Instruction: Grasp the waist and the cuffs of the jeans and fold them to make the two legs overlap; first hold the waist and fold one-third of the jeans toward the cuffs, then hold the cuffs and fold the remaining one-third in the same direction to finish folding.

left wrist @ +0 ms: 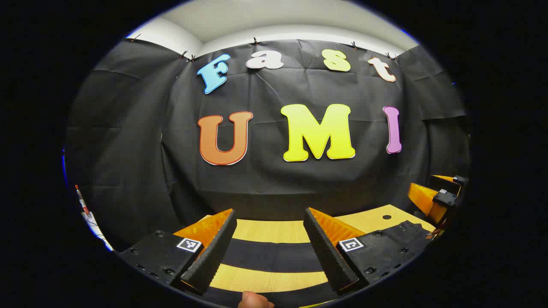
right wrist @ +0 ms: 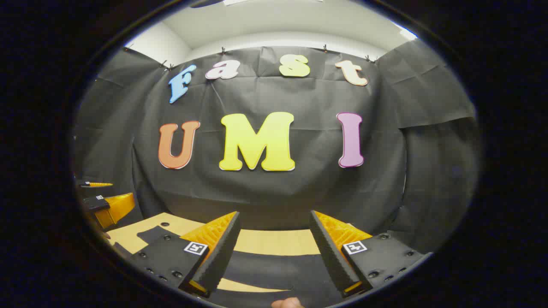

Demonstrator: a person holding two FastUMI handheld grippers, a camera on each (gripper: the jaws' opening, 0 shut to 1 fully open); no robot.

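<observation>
Lying flat on the table [left wrist: 274, 231], the jeans [left wrist: 274, 256] show as dark bands between each gripper's fingers, at 6 o'clock in both views. Nothing looks folded yet, so I judge the first step, taking waist and cuffs, is only starting. Left gripper [left wrist: 274, 252] and right gripper [right wrist: 274, 256] both stand spread above the cloth, pinching nothing. Next they must drop onto the denim edges and close. No containers are visible.

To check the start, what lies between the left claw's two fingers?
In the left gripper view, the open left claw frames a dark band of the jeans lying across the wooden table.
</observation>
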